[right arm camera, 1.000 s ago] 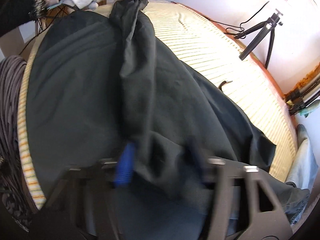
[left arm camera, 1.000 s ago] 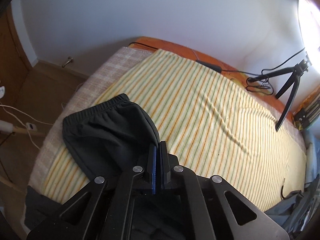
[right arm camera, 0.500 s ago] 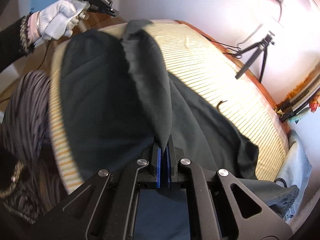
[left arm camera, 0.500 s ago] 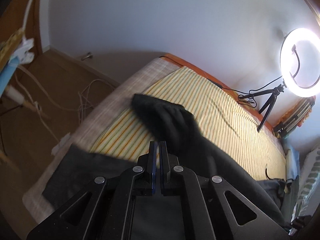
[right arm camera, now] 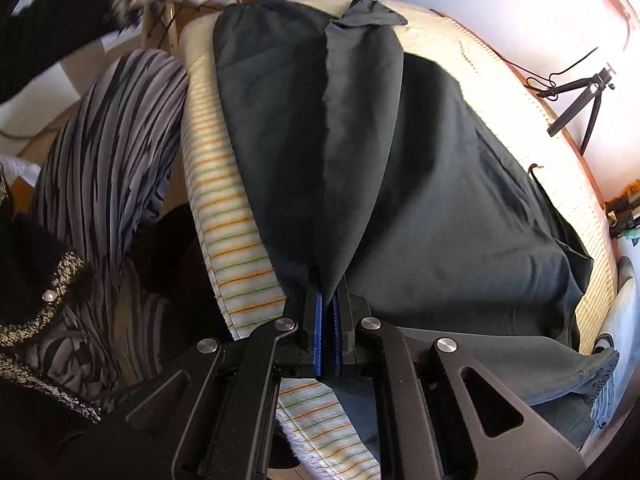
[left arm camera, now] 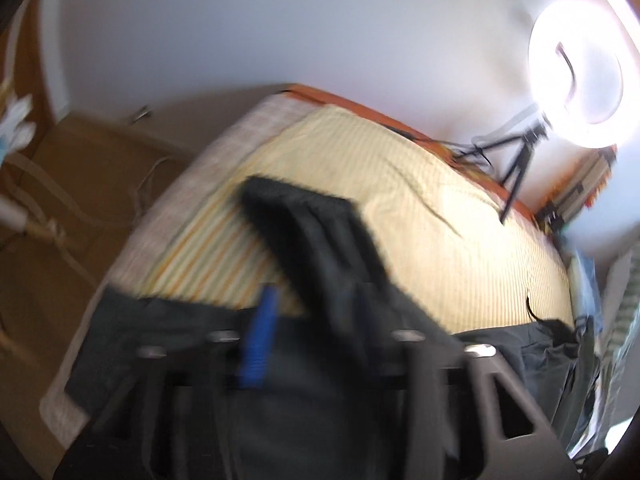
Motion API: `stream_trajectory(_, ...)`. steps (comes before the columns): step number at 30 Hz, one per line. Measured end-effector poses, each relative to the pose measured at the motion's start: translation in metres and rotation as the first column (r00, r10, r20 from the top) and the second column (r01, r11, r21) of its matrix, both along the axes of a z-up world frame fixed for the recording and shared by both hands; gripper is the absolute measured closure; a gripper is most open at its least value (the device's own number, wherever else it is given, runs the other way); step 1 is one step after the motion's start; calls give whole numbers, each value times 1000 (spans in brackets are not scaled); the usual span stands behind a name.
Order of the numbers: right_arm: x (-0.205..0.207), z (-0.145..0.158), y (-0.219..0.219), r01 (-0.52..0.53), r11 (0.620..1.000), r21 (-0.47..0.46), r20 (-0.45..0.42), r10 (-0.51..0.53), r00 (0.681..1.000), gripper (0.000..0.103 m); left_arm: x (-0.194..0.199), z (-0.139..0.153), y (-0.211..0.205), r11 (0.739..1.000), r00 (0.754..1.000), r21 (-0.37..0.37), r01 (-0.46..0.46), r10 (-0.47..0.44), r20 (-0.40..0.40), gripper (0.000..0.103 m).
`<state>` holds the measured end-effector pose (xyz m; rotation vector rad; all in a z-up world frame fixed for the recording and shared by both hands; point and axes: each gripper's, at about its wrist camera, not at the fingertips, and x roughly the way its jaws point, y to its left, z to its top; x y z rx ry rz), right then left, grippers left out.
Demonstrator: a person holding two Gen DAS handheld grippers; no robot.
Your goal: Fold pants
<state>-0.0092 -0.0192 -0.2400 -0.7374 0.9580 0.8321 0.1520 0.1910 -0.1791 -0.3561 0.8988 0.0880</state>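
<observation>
pants (right arm camera: 420,168) are laid on striped bed (left arm camera: 420,200) for folding | left gripper (left arm camera: 312,332): jaws opening, fabric being released | right gripper (right arm camera: 329,336): clenched on a fold, kept lifted

No text, label, brand, number or sign can be read in either view; the left wrist view is blurred throughout.

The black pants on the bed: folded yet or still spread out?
Partly folded: one flap of the pants lies doubled over, pinched in the right gripper.
</observation>
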Motion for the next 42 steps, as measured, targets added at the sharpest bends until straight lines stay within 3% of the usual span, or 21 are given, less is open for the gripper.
stream_trajectory(5, 6, 0, -3, 17, 999, 32, -9, -17, 1000, 98, 52, -7, -49, 985, 995, 153, 74, -62, -78, 42)
stream_trajectory(11, 4, -2, -8, 17, 999, 51, -8, -17, 1000, 98, 101, -41, -72, 943, 983, 329, 45, 18, -184, 42)
stream_trajectory(16, 10, -4, -9, 25, 998, 65, -10, -24, 1000, 98, 110, -55, -67, 933, 974, 358, 39, 44, -220, 41)
stream_trajectory(18, 14, -5, -9, 31, 997, 71, -7, -31, 1000, 98, 109, -55, -64, 934, 978, 356, 29, 47, -203, 51)
stream_trajectory(20, 16, -4, -8, 37, 997, 75, -2, -37, 999, 98, 110, -55, -61, 936, 980, 350, 27, 44, -194, 89)
stream_trajectory(23, 17, -1, -8, 47, 996, 77, 14, -48, 999, 98, 108, -50, -47, 958, 986, 288, 2, 45, -158, 100)
stream_trajectory(28, 27, 11, -17, 110, 990, 90, 63, -115, 991, 98, 88, -25, -22, 980, 997, 193, -35, 49, -66, 101)
stream_trajectory(32, 34, 25, -24, 152, 981, 118, 81, -163, 983, 98, 47, 1, 17, 990, 995, 103, -95, 93, 26, 101)
stream_trajectory(37, 23, 39, -21, 137, 981, 139, 105, -152, 983, 98, -27, 8, 66, 984, 980, -1, -178, 177, 92, 101)
stream_trajectory(42, 14, 31, -13, 114, 989, 99, 102, -124, 987, 98, -97, -28, 107, 955, 959, -152, -254, 269, 90, 101)
